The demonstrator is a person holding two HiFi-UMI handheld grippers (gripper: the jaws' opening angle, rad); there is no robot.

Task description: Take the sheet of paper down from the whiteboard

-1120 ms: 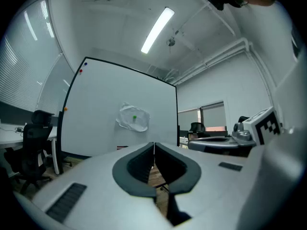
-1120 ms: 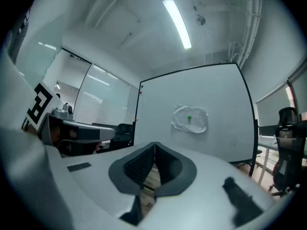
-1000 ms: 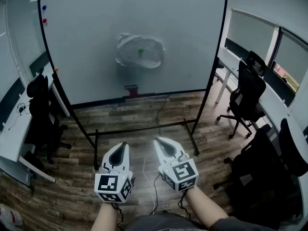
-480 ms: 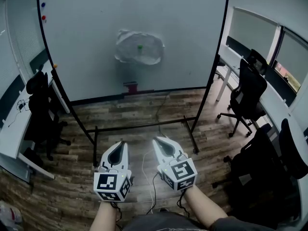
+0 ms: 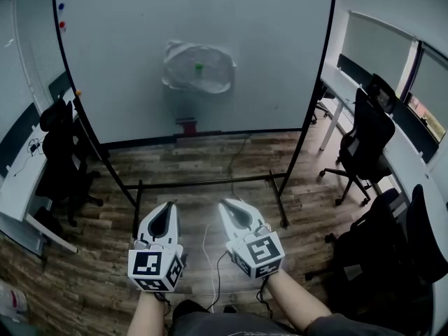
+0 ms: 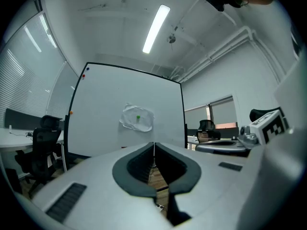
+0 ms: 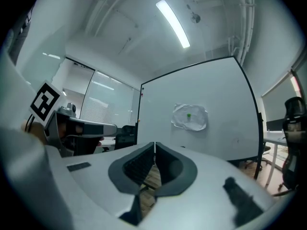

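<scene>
— Head view first: where was the sheet of paper seen?
— It was seen stuck high on the whiteboard, pinned by a small green magnet. It was well apart from both tools.
— How were the tools held?
— The left tool and the right tool were held low over the floor, side by side. Both were pressed together, and nothing was pinched.
— Which step was it?
— It was judged to be the very start, since the paper was not yet reached. The tools would need to be brought close to the whiteboard and one spread wide, so the magnet or a paper edge could be pinched.
</scene>
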